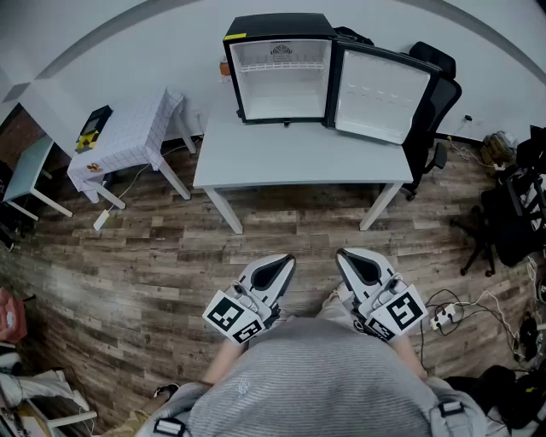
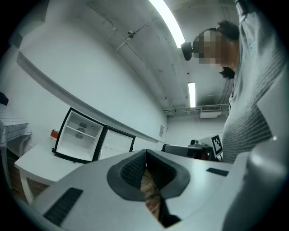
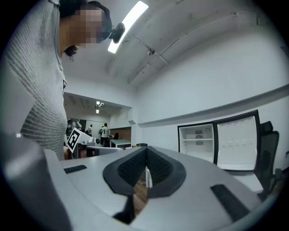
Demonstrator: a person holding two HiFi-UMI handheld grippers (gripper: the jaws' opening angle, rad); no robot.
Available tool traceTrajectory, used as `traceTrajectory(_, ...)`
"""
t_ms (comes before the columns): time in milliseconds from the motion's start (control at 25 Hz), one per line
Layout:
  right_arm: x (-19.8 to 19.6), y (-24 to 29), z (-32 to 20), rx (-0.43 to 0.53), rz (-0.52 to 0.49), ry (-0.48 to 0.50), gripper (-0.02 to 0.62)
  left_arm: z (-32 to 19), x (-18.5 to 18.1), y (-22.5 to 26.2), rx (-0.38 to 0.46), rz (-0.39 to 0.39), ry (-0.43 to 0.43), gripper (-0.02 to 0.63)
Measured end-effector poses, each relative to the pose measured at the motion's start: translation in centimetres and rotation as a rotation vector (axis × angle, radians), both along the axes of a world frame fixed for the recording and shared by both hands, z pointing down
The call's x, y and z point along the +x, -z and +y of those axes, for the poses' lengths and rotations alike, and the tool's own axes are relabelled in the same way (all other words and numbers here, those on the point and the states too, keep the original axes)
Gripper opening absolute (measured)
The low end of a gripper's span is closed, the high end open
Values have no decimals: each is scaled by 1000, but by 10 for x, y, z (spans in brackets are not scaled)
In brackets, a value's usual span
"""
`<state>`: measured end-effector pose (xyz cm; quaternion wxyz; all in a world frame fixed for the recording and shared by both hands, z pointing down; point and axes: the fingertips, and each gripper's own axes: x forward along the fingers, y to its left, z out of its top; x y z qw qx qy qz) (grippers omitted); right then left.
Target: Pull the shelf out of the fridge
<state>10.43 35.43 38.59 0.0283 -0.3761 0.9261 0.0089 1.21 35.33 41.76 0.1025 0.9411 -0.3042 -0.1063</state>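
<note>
Standing well back from the white table [image 1: 299,158], a person held the left gripper [image 1: 280,266] and the right gripper [image 1: 350,261] low at the bottom centre of the head view, close to the body. Each gripper's jaws were pressed together with nothing between them, a resting hold that suggested the reach had not yet begun. Both pointed toward the small black fridge [image 1: 277,26] at the top centre of the frame, on the table's far edge. Its door [image 1: 380,94] stood swung fully open to the right, leaving the white interior exposed. The shelf [image 1: 281,65] sat in place across the upper part of the cabinet, well apart from both grippers. An office chair [image 1: 435,94] stood behind the open door at the upper right. Any pull would likely first need the jaws opened and brought across the table.
</note>
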Motion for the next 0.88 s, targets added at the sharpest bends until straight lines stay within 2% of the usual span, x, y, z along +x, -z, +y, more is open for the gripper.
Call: traceTrajectory(880,6,-6,-5,-41,-1,-21,12,-7,11,-2,-7,-7,-35,11)
